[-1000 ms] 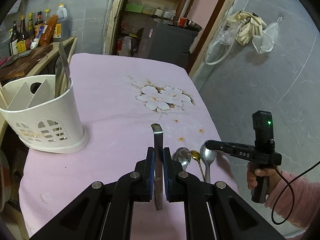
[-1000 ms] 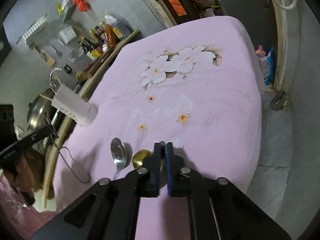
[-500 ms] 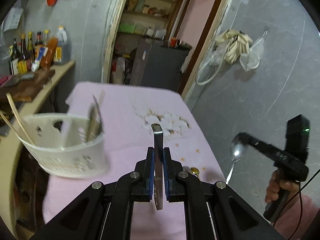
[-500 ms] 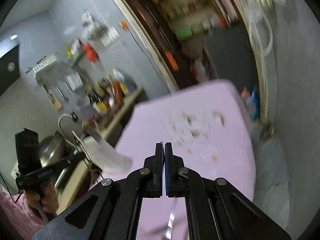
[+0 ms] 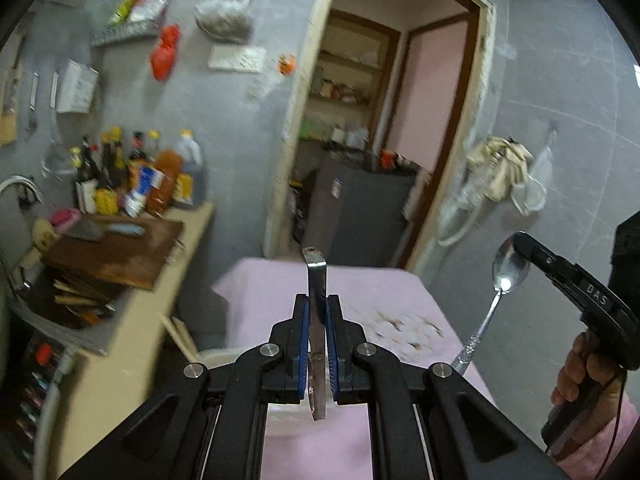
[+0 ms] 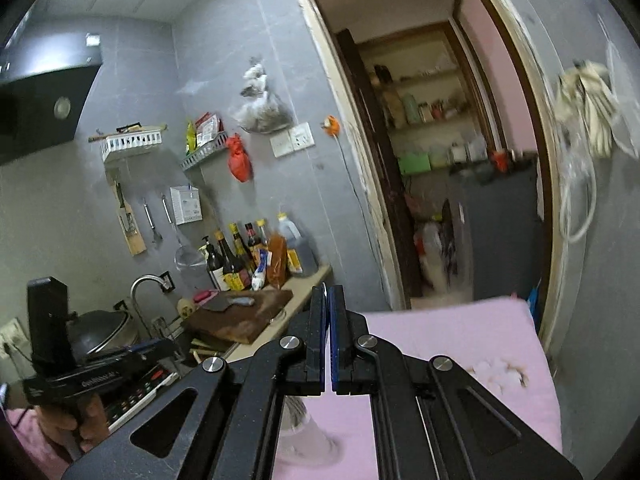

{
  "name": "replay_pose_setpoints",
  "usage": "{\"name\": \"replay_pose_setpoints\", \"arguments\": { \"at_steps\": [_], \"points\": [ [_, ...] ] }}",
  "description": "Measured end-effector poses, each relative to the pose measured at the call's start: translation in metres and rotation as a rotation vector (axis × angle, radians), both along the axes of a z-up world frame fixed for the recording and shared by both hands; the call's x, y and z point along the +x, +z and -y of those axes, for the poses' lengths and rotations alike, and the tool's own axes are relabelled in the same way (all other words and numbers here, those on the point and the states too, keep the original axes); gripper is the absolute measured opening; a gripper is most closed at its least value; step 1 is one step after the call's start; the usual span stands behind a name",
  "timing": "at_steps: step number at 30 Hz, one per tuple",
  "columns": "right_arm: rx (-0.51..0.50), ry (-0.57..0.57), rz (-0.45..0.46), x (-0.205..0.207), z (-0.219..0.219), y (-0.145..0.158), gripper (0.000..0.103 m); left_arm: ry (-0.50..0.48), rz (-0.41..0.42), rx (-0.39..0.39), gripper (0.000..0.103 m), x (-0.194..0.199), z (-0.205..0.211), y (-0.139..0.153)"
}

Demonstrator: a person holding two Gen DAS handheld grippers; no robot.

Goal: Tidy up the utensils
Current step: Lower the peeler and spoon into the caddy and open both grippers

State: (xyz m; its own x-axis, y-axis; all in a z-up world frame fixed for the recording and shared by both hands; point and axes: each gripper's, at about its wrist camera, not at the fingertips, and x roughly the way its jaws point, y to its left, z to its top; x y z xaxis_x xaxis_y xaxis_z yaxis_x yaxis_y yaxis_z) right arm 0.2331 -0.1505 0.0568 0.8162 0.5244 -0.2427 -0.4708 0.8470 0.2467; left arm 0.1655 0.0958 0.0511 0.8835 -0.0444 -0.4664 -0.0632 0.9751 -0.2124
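Left wrist: left gripper [image 5: 317,312] clamped on a flat metal utensil handle [image 5: 316,280], upright, over the pink tablecloth [image 5: 380,304]. Right gripper [image 5: 520,242] pinches a spoon [image 5: 505,272] by its bowl, handle hanging down.
Right wrist: right gripper [image 6: 328,308] jaws nearly closed; spoon hidden.

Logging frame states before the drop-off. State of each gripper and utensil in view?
left gripper: shut on a flat metal utensil handle.
metal utensil handle: held upright, edge-on.
right gripper: shut on the spoon's bowl end.
spoon: lifted, handle hanging down.
utensil holder: on the pink table, mostly hidden.
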Motion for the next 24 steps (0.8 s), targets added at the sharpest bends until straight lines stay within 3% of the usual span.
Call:
{"name": "replay_pose_setpoints", "arguments": {
  "at_steps": [7,14,24],
  "points": [
    [-0.22,-0.059,0.104,-0.002,-0.071,0.007,0.002,0.064,0.029,0.049,0.008,0.012,-0.046,-0.01],
    [-0.396,-0.087,0.154,-0.003,-0.114,0.003,0.002,0.034,-0.003,0.049,0.008,0.031,-0.057,-0.036],
    [-0.477,-0.076,0.115,0.001,-0.14,-0.029,0.002,-0.003,-0.025,0.096,0.008,0.037,-0.044,-0.07]
  ]
}}
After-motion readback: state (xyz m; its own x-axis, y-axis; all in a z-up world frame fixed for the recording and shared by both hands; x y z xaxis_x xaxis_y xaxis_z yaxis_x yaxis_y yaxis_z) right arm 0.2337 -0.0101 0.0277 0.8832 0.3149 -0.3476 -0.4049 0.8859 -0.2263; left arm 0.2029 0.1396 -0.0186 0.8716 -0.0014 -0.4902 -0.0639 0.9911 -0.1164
